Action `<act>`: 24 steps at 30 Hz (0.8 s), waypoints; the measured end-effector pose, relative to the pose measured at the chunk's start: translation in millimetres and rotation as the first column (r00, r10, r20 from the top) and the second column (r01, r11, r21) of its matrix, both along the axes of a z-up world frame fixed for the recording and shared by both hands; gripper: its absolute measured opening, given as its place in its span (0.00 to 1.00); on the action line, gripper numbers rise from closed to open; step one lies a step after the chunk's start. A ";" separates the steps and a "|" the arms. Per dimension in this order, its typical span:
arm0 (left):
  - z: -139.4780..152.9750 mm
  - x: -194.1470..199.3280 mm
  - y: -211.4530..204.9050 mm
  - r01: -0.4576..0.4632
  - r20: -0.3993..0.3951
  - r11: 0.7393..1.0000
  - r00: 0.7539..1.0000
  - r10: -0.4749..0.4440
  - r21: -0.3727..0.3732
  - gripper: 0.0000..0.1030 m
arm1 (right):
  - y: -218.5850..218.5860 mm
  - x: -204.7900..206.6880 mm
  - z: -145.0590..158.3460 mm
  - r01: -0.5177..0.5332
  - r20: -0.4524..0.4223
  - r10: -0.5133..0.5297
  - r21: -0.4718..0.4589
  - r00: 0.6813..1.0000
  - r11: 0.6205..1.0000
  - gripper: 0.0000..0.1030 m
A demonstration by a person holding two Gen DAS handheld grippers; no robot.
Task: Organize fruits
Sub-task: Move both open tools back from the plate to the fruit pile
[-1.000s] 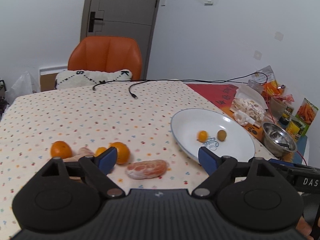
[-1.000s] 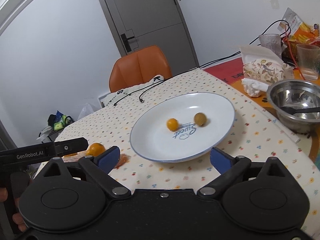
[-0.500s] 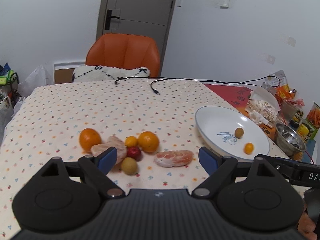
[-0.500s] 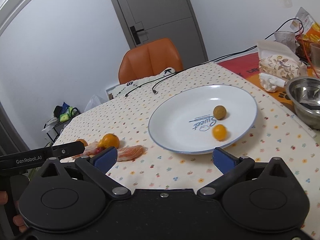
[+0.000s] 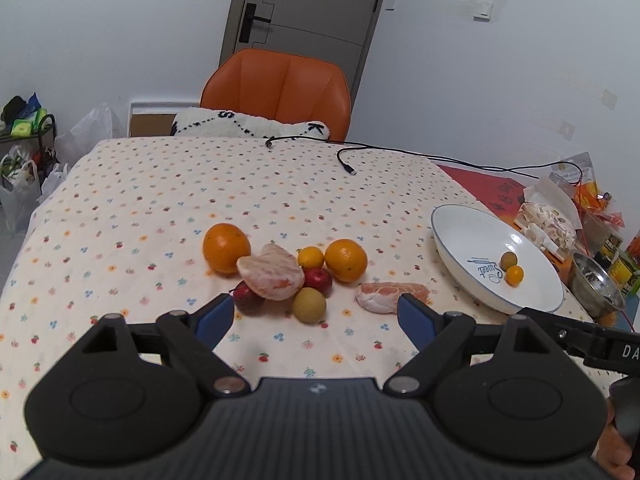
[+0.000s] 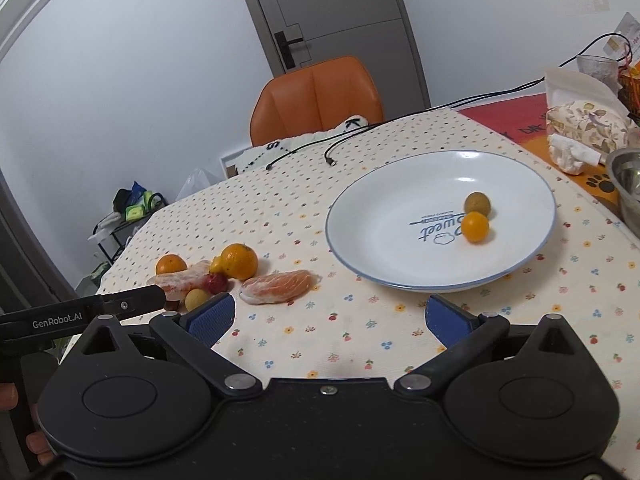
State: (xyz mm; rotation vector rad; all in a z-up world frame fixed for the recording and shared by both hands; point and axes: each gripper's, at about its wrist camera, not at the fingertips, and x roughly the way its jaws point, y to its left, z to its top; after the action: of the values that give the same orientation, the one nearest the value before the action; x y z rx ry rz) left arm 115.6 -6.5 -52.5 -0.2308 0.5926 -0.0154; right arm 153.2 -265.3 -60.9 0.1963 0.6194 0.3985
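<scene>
A cluster of fruit lies on the dotted tablecloth: two oranges [image 5: 226, 247] [image 5: 345, 260], a peeled citrus half [image 5: 271, 272], a small yellow kumquat [image 5: 311, 257], two dark red fruits [image 5: 319, 281], a tan round fruit [image 5: 309, 305] and a peeled pink segment [image 5: 392, 297]. The white plate [image 6: 384, 216] holds a small orange fruit [image 6: 475, 227] and an olive-brown fruit [image 6: 477, 203]. My left gripper [image 5: 316, 316] is open just in front of the cluster. My right gripper [image 6: 328, 316] is open, empty, in front of the plate [image 5: 532, 292] and the segment [image 6: 276, 287].
An orange chair [image 5: 276, 94] with a cushion stands at the table's far edge. Black cables [image 5: 348, 160] run across the far cloth. A steel bowl [image 5: 596, 288], snack bags and a glass crowd the right side. Bags sit on the floor at the left.
Both grippers have pulled back and swung left. The fruit cluster has come fully into view ahead of the left gripper. The small orange fruit has rolled across the plate to beside the brown one.
</scene>
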 end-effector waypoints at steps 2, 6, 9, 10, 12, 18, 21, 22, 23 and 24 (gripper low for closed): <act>-2.0 0.3 1.8 0.003 -0.003 1.000 1.000 -0.003 -0.002 0.85 | 3.5 1.0 -1.0 -0.007 -0.001 0.007 -0.002 1.000 1.000 1.00; -5.5 1.2 4.7 -0.002 0.002 1.000 1.000 0.002 -0.007 0.85 | 11.2 4.0 -2.9 -0.029 -0.001 0.029 -0.009 1.000 1.000 1.00; -8.9 4.0 6.8 0.000 0.004 1.000 1.000 0.000 -0.017 0.84 | 18.2 6.9 -3.8 -0.043 -0.003 0.043 -0.022 0.999 0.999 1.00; -9.9 5.4 7.0 0.001 0.002 1.000 1.000 -0.001 -0.020 0.82 | 20.4 7.8 -4.0 -0.049 -0.005 0.048 -0.023 0.999 0.999 1.00; -12.4 8.5 7.3 0.005 0.000 1.000 1.000 -0.005 -0.030 0.82 | 23.9 9.5 -4.7 -0.060 -0.006 0.060 -0.023 0.998 0.998 1.00; -21.5 21.5 7.6 0.011 -0.024 0.998 1.000 -0.013 -0.057 0.66 | 33.3 16.5 -7.0 -0.078 -0.009 0.078 -0.035 0.997 0.996 0.96; -25.1 28.0 7.2 0.014 -0.042 0.997 0.999 -0.017 -0.073 0.60 | 36.8 20.7 -9.9 -0.086 -0.019 0.086 -0.040 0.996 0.995 0.93; -26.4 30.3 6.8 0.014 -0.046 0.997 0.999 -0.018 -0.077 0.58 | 37.7 22.1 -10.9 -0.090 -0.024 0.089 -0.039 0.996 0.995 0.92; -27.5 33.0 6.3 0.015 -0.052 0.997 0.998 -0.019 -0.078 0.55 | 38.7 23.3 -11.9 -0.093 -0.029 0.091 -0.039 0.995 0.995 0.90; -28.7 35.4 5.7 0.015 -0.058 0.997 0.998 -0.019 -0.076 0.54 | 39.8 24.7 -12.8 -0.098 -0.033 0.097 -0.037 0.995 0.994 0.87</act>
State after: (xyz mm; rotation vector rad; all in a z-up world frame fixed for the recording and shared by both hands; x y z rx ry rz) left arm 151.0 -0.8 -81.2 -0.3008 0.6527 -0.0476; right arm 177.9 -225.5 -73.8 0.1362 0.6684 0.4784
